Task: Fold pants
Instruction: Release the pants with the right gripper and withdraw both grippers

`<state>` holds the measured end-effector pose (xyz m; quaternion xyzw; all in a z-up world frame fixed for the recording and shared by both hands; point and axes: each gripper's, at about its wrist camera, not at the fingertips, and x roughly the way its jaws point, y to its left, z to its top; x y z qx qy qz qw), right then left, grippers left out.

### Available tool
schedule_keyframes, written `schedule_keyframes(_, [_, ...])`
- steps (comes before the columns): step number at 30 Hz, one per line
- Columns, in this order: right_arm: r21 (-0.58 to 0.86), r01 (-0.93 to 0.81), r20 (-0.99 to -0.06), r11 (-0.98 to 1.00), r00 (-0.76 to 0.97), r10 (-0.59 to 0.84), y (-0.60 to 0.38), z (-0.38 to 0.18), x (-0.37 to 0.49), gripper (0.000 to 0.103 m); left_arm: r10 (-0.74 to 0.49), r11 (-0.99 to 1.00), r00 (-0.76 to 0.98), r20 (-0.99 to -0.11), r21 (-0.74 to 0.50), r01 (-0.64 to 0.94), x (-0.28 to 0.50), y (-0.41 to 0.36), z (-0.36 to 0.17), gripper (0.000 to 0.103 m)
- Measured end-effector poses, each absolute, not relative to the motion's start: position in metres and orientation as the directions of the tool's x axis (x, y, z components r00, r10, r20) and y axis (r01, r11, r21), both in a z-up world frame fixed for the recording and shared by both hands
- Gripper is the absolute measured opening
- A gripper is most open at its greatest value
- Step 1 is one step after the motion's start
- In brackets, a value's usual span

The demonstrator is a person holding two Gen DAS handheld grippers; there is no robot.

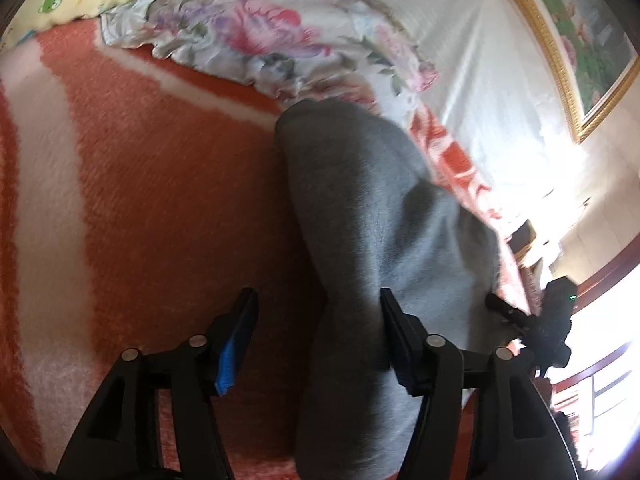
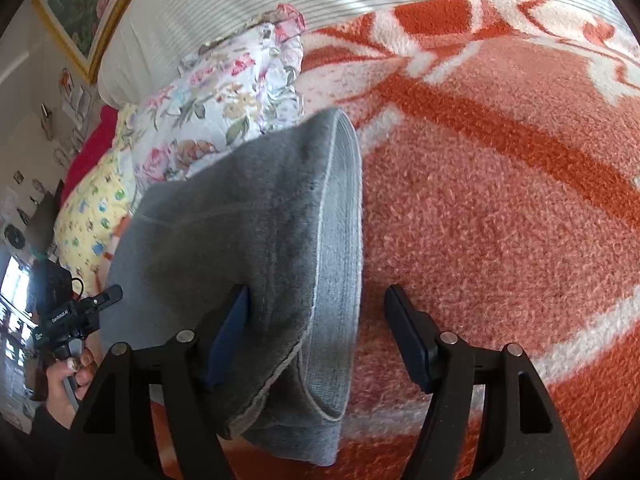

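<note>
Gray pants (image 1: pixel 384 248) lie folded lengthwise on the orange-and-white blanket (image 1: pixel 152 184) on the bed, running between the two grippers, waistband end nearest the right one.

Left gripper (image 1: pixel 316 320): jaws spread wide, holding nothing; the fabric edge lies under and beside its right finger. Right gripper (image 2: pixel 316 320): jaws also released, the waistband (image 2: pixel 340 240) lying in the gap, not pinched.

Risks, as a judgement:
- Either jaw closing now could catch only the top layer, so the layers split when lifted.
- The fuzzy blanket could get pinched with the cloth and drag up, spoiling the fold.
- The far end sits touching the floral quilt (image 1: pixel 256 28); a pull could snag or skew it.
- Uneven lift between the two hands would twist the strip.

Counts: one pair of pants, two grippers, one blanket, one floral quilt, one yellow cartoon-print pillow (image 2: pixel 92 208), one gold-framed picture (image 1: pixel 576 40). Person's hand (image 2: pixel 68 372) visible holding the left gripper handle.
</note>
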<state>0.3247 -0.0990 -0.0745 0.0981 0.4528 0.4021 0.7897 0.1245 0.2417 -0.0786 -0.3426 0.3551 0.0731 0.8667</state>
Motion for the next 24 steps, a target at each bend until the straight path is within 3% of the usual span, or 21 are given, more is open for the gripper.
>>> schedule_keyframes(7, [0.484, -0.561, -0.64, 0.671, 0.296, 0.709, -0.098, -0.053, 0.317, 0.071, -0.062, 0.779, 0.725, -0.686, -0.487, -0.395, 0.119, 0.227, -0.055, 0.061])
schedule_keyframes(14, [0.411, -0.668, -0.596, 0.62, 0.317, 0.738, -0.097, -0.007, 0.291, 0.076, -0.02, 0.833, 0.723, -0.691, -0.411, -0.37, 0.106, 0.197, -0.018, 0.079])
schedule_keyframes(24, [0.327, -0.772, -0.596, 0.545, 0.279, 0.753, -0.085, 0.015, 0.257, 0.083, -0.018, 0.895, 0.713, -0.701, -0.328, -0.301, 0.098, 0.153, -0.001, 0.08])
